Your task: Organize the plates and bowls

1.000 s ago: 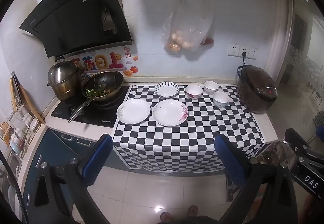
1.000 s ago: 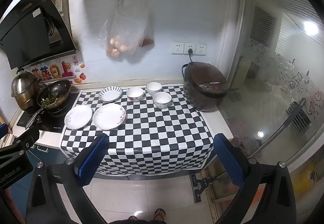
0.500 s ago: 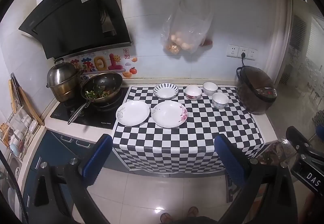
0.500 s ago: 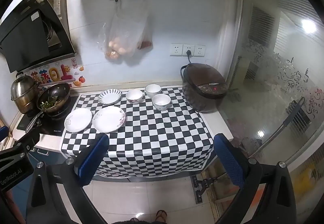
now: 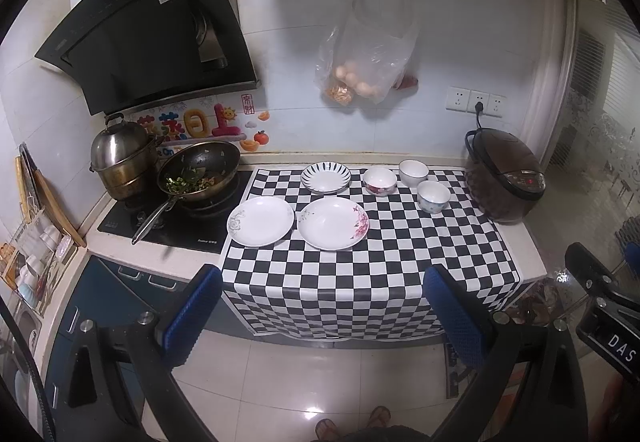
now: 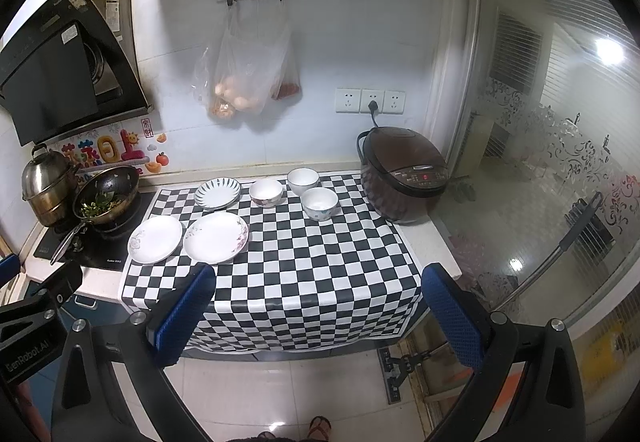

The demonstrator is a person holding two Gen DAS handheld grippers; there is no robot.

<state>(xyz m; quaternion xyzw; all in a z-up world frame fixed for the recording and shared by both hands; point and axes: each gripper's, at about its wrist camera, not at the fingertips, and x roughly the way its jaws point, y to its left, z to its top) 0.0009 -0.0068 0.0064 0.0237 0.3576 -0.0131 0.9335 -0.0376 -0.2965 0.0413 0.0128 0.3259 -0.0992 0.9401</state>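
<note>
Left wrist view records three plates and three bowls laid singly on the checkered surface [image 5: 360, 274], none stacked, so organizing has evidently not begun. Two white plates [image 5: 260, 221] [image 5: 333, 223] sit side by side at frame centre, apart; a striped plate [image 5: 325, 177] lies behind them. The bowls [image 5: 379, 181] [image 5: 413, 173] [image 5: 433, 196] cluster right of it, beside the rice cooker [image 5: 504, 180]. Left gripper [image 5: 324, 316] is spread wide and empty, held back above the floor. Right gripper [image 6: 318, 312] is likewise released, grasping nothing.
</note>
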